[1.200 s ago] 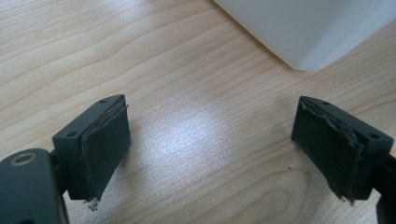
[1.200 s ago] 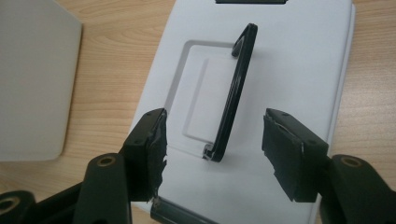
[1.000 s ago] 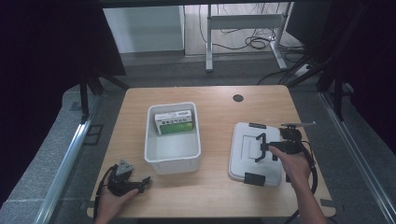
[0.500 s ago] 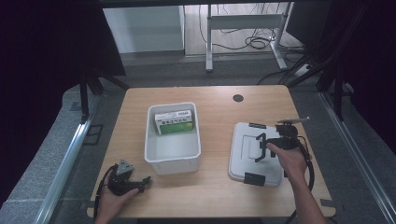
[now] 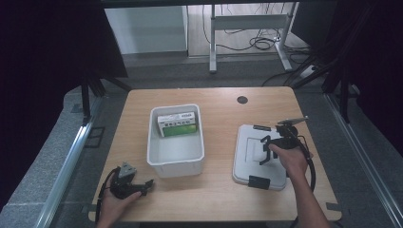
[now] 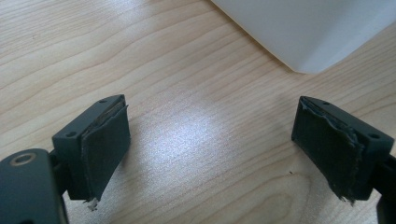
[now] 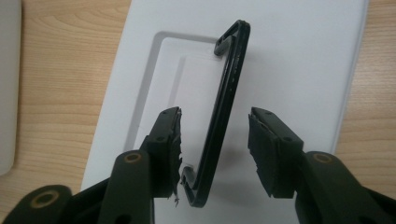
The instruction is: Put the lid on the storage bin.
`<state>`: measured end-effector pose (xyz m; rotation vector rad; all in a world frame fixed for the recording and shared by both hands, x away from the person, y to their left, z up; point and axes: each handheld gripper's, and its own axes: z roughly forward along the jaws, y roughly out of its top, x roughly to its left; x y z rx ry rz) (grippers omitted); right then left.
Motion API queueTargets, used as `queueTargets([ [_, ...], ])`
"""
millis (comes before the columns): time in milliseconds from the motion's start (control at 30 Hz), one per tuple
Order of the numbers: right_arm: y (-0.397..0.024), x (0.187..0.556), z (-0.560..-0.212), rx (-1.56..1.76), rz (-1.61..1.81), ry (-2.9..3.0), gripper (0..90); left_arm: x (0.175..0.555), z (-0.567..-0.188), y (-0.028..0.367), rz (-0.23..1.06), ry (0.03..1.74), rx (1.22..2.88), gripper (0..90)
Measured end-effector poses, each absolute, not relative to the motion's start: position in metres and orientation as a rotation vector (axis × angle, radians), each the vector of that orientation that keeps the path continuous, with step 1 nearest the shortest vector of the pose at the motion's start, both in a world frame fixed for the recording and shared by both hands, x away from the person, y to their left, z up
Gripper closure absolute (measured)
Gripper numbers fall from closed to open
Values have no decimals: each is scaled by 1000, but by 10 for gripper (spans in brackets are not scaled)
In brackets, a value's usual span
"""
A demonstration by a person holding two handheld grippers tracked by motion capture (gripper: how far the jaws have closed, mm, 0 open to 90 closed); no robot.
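A white lid (image 5: 247, 154) with a black handle (image 5: 264, 142) lies flat on the right of the table. My right gripper (image 5: 266, 151) hangs over it. In the right gripper view the handle (image 7: 231, 79) stands between the jaws of the right gripper (image 7: 215, 116), which have just been closing; a gap still shows on each side, so the pads do not press it. A white bin (image 5: 154, 156) at mid-table holds a green-and-white box (image 5: 177, 124). My left gripper (image 5: 148, 185) rests at the front left, open over bare wood (image 6: 212, 105), near the bin's corner (image 6: 308, 28).
Black clips sit on the lid's near edge (image 5: 259, 182) and far edge (image 5: 261, 128). A dark round hole (image 5: 242, 99) marks the table's far side. The bin's wall (image 7: 7, 93) lies left of the lid in the right gripper view. Desk legs and cables stand beyond the table.
My right gripper has shifted a little across the lid and its jaws stand narrower around the handle. The left hand and gripper have stayed still.
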<state>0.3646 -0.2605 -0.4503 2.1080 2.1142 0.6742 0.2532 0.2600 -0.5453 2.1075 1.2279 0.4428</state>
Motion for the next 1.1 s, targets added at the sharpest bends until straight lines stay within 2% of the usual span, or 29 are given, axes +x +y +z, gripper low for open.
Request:
queueTargets([
  [333,-257,374,-454,2158,636,2099,663,253,-545,260,443,1228,2107,114],
  [667,-260,379,-457,2241,644,2044,810,253,-545,260,443,1228,2107,114],
  [1100,-263,378,-458,2352,704,1967,844,253,-545,260,443,1228,2107,114],
])
